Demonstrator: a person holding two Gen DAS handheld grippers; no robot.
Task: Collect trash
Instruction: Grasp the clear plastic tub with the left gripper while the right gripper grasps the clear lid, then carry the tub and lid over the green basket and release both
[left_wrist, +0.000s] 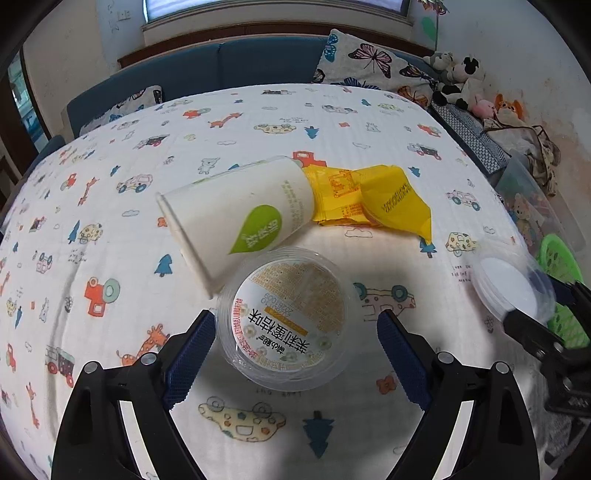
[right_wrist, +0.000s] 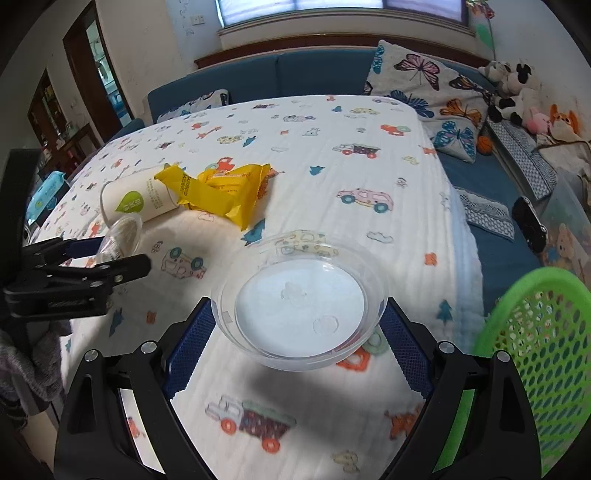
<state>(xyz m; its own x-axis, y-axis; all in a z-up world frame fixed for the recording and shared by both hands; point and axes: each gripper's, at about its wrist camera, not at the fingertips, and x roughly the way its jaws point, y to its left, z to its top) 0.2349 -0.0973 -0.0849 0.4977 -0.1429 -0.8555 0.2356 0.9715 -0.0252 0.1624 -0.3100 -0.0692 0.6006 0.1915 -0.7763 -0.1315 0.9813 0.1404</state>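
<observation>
A clear plastic cup (left_wrist: 290, 319) with an orange printed label lies between the fingers of my left gripper (left_wrist: 295, 350); the left pad touches it, the right pad stands apart. A white paper cup (left_wrist: 236, 218) lies on its side behind it, next to a yellow wrapper (left_wrist: 373, 199). My right gripper (right_wrist: 297, 343) is shut on a clear plastic bowl (right_wrist: 301, 302) and holds it above the table. The bowl also shows in the left wrist view (left_wrist: 511, 286). The paper cup (right_wrist: 138, 201) and wrapper (right_wrist: 221, 192) show far left in the right wrist view.
The table wears a white cloth (left_wrist: 258, 125) with cartoon prints. A green mesh basket (right_wrist: 535, 350) stands at the table's right edge. A blue sofa (right_wrist: 295, 74) with butterfly pillows and plush toys runs behind and to the right.
</observation>
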